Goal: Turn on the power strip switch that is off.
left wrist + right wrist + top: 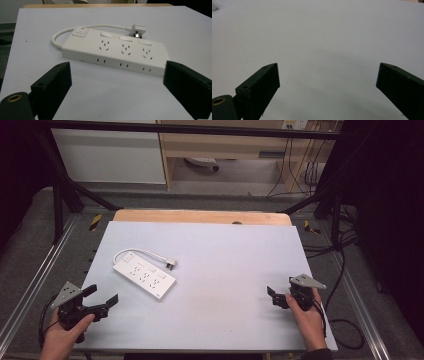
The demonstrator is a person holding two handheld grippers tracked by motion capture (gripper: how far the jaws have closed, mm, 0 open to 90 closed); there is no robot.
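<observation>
Between the left gripper's (116, 82) two black jaws: bare pale table (225, 285) surface, nothing clasped, jaws spread wide. Straight ahead at 12 o'clock in the left gripper view lies the white power strip (115, 51), flat on the table, its long side wall with paired slots turned toward the jaws, near but apart from them. Switch with a red mark (81, 32) sits at the strip's 10 o'clock end. Its white cord (75, 28) loops out from that end and runs behind the strip to the plug (137, 29), which rests at about 1 o'clock, just beyond the strip's far edge.

Right gripper (328, 82): jaws likewise released and wide, plain table between them and ahead.

High view: left gripper (102, 300) held at the table's 7 o'clock corner, close to the near and left edges, jaws aimed toward 2 o'clock. Power strip (145, 275) lies diagonally in the left half of the table, at roughly 1 o'clock from that gripper. Right gripper (275, 297) sits at 4 o'clock near the right edge, jaws pointing toward 9 o'clock, well apart from the strip. Broad open surface spans the table's centre and far right. Wooden strip (200, 216) borders the far edge at 12 o'clock.
</observation>
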